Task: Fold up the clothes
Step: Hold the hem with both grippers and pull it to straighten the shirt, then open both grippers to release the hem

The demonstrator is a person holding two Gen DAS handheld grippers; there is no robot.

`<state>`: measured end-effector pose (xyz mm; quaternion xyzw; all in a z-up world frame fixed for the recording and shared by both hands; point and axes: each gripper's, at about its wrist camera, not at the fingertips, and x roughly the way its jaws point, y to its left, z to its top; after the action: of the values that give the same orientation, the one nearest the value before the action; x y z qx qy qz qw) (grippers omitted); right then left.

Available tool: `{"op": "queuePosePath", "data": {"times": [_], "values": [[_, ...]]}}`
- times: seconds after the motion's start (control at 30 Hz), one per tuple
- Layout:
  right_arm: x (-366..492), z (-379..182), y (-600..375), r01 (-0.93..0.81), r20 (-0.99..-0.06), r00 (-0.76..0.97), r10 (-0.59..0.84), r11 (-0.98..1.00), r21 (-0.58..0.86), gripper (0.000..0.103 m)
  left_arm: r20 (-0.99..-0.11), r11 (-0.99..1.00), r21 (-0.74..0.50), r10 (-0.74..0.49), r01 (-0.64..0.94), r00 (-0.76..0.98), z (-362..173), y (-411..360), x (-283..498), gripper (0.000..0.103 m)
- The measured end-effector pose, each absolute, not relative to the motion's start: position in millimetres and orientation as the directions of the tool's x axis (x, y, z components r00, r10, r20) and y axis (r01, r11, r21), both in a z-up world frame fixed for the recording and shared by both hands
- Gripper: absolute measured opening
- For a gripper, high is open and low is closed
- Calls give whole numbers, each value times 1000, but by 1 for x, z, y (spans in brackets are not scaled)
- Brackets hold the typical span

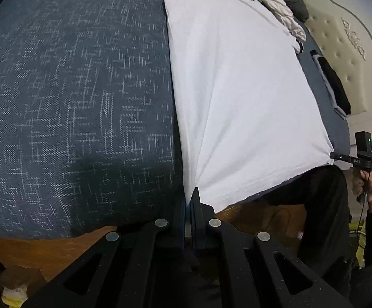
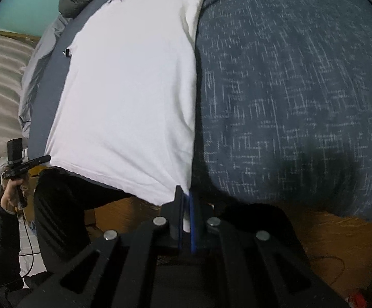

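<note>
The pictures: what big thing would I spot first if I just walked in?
The big white shirt lies spread flat down the bed, on the dark blue speckled bedspread. Each gripper pinches a bottom corner of it at the bed's near edge: left gripper, right gripper.

One flat white collared shirt, one dark blue bedspread with a white crosshatch weave, two black two-finger grippers, one crumpled white garment and one cream tufted headboard are counted.
</note>
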<state>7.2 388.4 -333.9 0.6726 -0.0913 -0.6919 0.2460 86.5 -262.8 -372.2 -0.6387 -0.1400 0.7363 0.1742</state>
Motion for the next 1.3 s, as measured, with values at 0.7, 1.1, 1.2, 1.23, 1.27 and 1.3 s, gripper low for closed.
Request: {"op": "queuePosePath", "data": {"times": [0.7,1.1,1.2,1.23,1.27,1.3], "values": [[19,-325,409,185,-893,108,-437,-874,450,7,-916,-921,-386,389,-48,-96,-363,-274,77,25],[-119,-266,412,56,-831,-290,-474,-876,480,40,-903,-969,-242,245,-54,-352,-301,-249,-37,43],[-160,-265,413,41,-806,-349,-478,-867,497,46,-876,-968,-243,244,-56,-415,-303,-229,-71,43],[-174,-265,413,35,-799,-366,-477,-865,500,48,-870,-968,-247,245,-53,-428,-304,-224,-81,44],[-188,-266,408,29,-792,-381,-477,-862,506,49,-863,-967,-251,247,-50,-440,-306,-220,-91,45],[-200,-268,404,24,-785,-392,-480,-858,513,50,-856,-964,-260,253,-48,-451,-309,-216,-102,46]]}}
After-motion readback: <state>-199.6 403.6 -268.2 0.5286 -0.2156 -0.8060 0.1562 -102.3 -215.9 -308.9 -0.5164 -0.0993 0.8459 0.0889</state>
